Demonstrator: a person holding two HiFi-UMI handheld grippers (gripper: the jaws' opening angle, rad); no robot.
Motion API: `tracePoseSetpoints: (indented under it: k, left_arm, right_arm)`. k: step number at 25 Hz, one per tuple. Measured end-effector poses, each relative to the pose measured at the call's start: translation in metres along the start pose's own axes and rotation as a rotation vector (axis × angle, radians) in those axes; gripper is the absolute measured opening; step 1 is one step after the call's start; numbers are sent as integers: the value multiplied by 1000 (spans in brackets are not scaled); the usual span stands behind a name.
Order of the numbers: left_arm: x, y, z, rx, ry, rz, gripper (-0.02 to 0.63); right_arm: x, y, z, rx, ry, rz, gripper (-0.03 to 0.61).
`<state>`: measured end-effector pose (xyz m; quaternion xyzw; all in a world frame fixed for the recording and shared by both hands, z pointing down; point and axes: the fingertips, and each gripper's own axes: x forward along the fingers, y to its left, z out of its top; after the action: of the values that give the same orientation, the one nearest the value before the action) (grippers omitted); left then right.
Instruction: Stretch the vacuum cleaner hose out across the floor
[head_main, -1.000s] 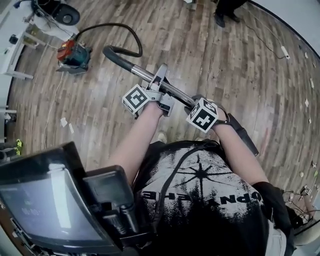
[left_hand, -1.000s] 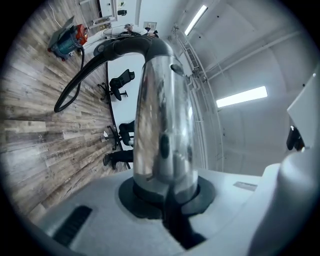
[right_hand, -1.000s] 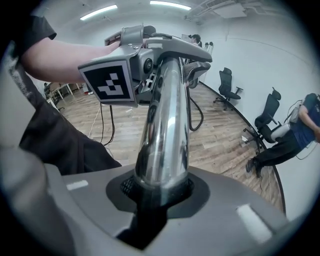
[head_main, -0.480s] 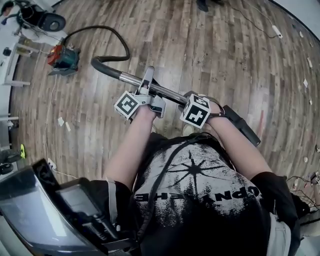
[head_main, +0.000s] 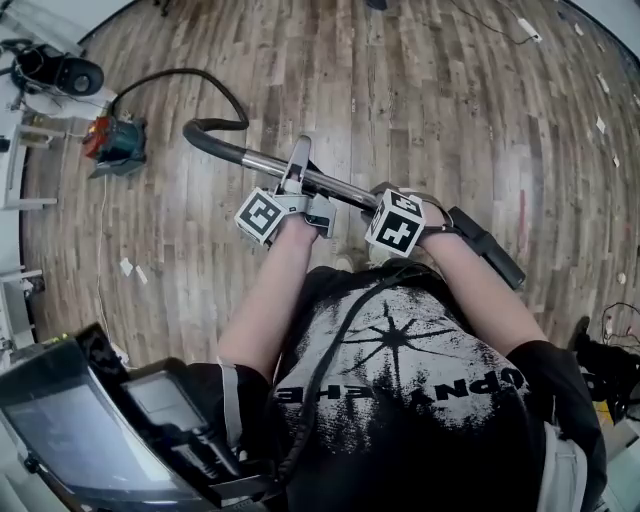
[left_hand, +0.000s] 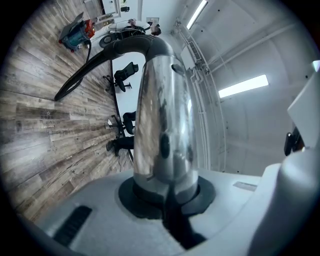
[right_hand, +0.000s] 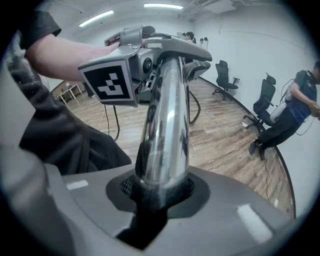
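So, left gripper clamped tight on shiny metal tube. Right gripper clamped on same tube, further right. Tube held level-ish above wood floor, right in front of person. Black hose loops from tube's bent end back to vacuum cleaner, parked on floor, far left.

**Chrome, plastic and plank**

Between the fingers of your left gripper, the wand tube is gleaming as polished, mirror-smooth metal. The fingers themselves are showing matt grey plastic with dull, dark pads. Your right gripper is looking the same. Beyond those fingers, the hose is showing matt black, and the floor is showing grainy, low-sheen wood planks.
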<state>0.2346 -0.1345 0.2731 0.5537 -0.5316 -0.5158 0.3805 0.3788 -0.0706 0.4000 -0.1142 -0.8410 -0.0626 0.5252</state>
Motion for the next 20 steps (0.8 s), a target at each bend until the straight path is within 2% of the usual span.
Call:
tracePoseSetpoints:
  k: [6,10,15,20]
  left_arm:
    - [-26,12,-17,-29,67,3,38]
    - [-37,21,-47,-72,110,-20,38]
    - [-38,26,-86,-161,167,-7,38]
    - [-35,15,-110,-140,154,7,38]
  right_arm:
    - [8,32,-12,65,23,-35,97]
    - [7,53,-40,111,63,-51,97]
    - [-3,70,-73,189,122,-44,97]
    - [-20,70,-92,174,97,-26,97]
